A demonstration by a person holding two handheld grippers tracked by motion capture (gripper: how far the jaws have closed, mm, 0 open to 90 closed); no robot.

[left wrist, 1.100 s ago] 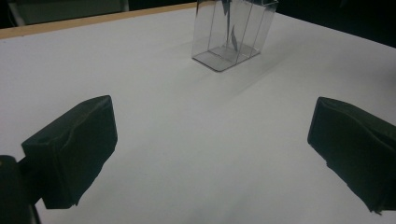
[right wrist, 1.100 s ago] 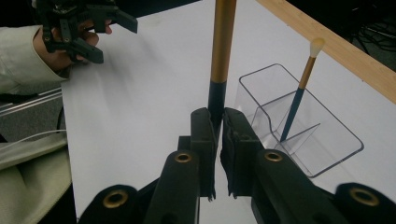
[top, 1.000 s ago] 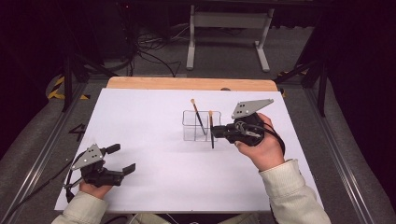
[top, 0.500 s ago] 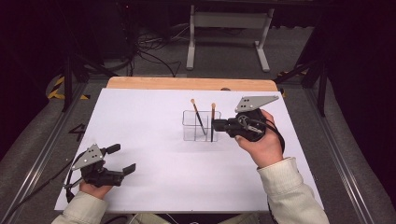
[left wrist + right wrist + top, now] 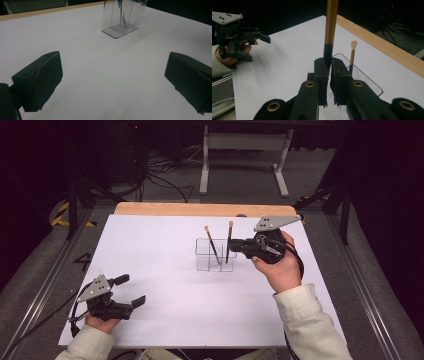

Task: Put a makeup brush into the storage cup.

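Right gripper (image 5: 234, 246) pinches the dark lower shaft of a brush (image 5: 229, 241), jaws pressed together on it; the brush stands upright with its lower end inside the clear holder (image 5: 214, 262). Second brush (image 5: 210, 243) leans in the holder's left compartment, tip up, tilted toward the bench's far left corner. Holder sits on the white bench (image 5: 165, 245), right of centre, nearer the far edge than the near one. Left gripper (image 5: 129, 291) rests near the bench's near left corner, jaws spread wide with nothing between them, well apart from the holder.
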